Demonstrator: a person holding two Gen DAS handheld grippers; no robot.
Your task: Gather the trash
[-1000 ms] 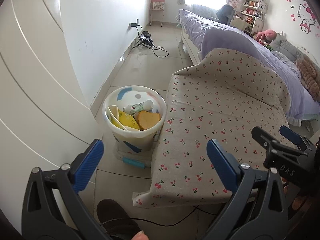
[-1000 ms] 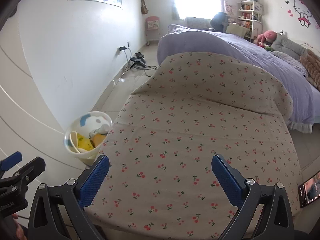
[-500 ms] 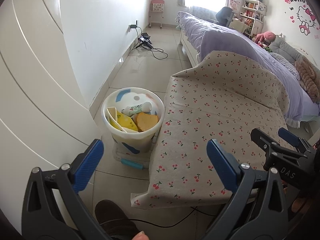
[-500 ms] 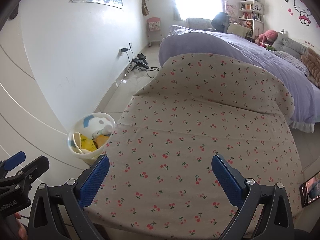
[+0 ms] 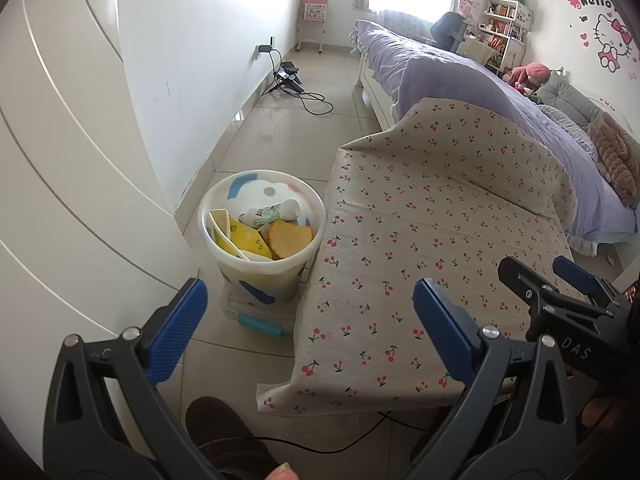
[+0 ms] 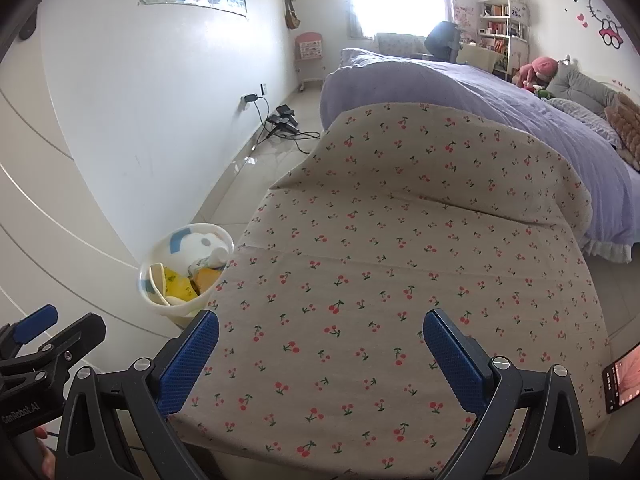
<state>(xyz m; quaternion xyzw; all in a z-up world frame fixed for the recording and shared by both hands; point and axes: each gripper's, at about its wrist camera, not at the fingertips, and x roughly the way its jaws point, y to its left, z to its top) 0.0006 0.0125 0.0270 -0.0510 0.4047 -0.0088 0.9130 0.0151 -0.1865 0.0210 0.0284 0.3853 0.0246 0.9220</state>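
Both grippers are being held above the near edge of the worktop (image 6: 400, 280), which is covered by a cherry-print cloth (image 5: 420, 240). The left gripper (image 5: 306, 322) is being kept with its jaws released and empty; the right gripper (image 6: 320, 354) is likewise spread wide, with nothing between its jaws. Compared with one second ago, the views are shifting only slightly: the bin (image 5: 262, 236) is being framed a little nearer the cloth edge. No loose trash is being shown on the cloth. The trash is sitting inside the bin, on the floor just beside the worktop: a yellow packet (image 5: 242, 236), a small bottle (image 5: 272, 212) and an orange sponge (image 5: 289, 236). Collection is judged to be complete or nearly so.
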